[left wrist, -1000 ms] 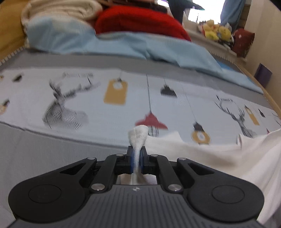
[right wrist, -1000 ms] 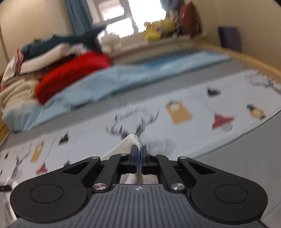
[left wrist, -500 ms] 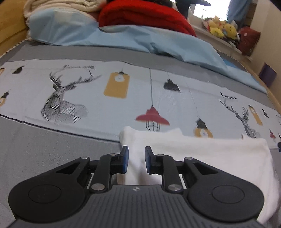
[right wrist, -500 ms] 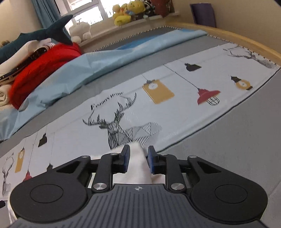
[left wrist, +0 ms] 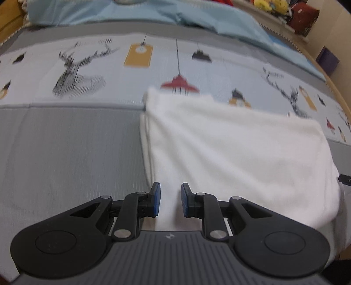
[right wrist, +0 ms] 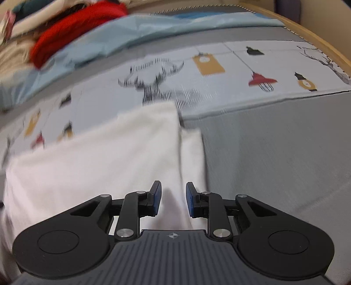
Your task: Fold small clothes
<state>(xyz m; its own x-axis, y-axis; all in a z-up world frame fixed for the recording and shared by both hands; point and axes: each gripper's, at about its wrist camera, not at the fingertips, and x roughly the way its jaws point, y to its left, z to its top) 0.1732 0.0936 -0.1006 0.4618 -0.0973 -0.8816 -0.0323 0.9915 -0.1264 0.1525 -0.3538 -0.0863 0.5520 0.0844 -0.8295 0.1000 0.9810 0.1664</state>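
Both tongs have let go! A second ago each was pinched on a bunched corner of the white garment (left wrist: 237, 149); now the left gripper (left wrist: 170, 202) and the right gripper (right wrist: 173, 201) stand with jaws apart and nothing between the blue pads, pulled back and up from the cloth. That tells me a fold has just been laid: the garment lies doubled on the bed, its far edge at twelve o'clock over the printed sheet (left wrist: 109, 72), its near part on the grey mattress cover (left wrist: 65, 157). From the right, a lower layer peeks out at three o'clock of the top one, so the edges look not quite matched; another fold seems likely. Count: one white garment, two grippers, one printed sheet, one red blanket (right wrist: 72, 28) at eleven o'clock, one pale blue quilt (left wrist: 136, 11).
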